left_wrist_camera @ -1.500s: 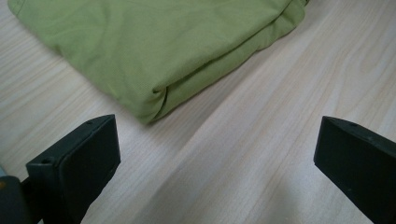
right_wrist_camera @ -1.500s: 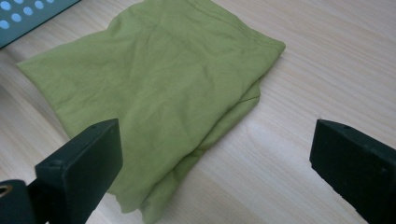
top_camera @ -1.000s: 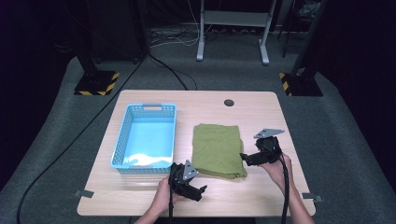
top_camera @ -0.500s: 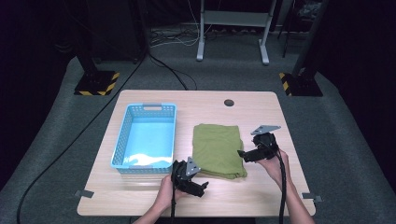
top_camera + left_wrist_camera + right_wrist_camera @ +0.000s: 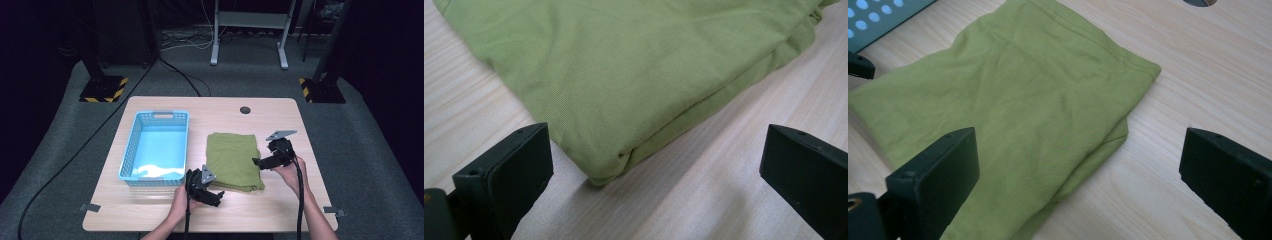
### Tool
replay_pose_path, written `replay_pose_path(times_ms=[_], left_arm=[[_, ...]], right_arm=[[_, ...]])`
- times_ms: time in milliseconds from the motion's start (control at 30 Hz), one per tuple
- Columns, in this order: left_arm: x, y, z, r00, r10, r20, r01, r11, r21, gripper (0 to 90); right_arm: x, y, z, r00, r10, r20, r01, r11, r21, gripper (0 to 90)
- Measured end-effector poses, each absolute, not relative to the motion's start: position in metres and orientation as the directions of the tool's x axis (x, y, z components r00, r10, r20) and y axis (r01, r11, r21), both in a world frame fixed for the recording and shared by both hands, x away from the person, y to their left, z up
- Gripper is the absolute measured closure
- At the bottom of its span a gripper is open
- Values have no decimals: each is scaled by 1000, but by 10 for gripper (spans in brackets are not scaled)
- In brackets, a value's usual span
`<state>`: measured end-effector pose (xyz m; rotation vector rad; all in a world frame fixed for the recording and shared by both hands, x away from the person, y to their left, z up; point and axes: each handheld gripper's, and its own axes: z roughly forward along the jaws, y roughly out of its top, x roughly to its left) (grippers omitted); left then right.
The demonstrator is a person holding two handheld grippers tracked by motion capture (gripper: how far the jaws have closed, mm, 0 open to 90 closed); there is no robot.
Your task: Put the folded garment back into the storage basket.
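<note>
We find no text, label, brand or number that we can read — not on the green cloth [image 5: 233,161], the blue basket [image 5: 156,146] or the table [image 5: 280,206]. The 1 sign we see is the yellow-and-black hazard striping on the stand bases [image 5: 103,90] on the floor.

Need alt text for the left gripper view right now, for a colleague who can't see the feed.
A folded olive-green cloth lies on the pale wooden table, its near corner pointing between the left gripper's two black jaws, which stand wide open and touch nothing. The cloth's stacked folded edges run along its right side.
</note>
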<state>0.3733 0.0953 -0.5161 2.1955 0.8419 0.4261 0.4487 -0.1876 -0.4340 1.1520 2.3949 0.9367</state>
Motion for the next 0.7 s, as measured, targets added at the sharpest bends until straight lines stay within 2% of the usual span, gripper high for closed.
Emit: replay_pose_path(times_ms=[700], left_arm=[[388,86,-519,717,696,41,463,-519,718,3]], right_arm=[[477,-177,-444,-623,782,-6,602,485,634,23]])
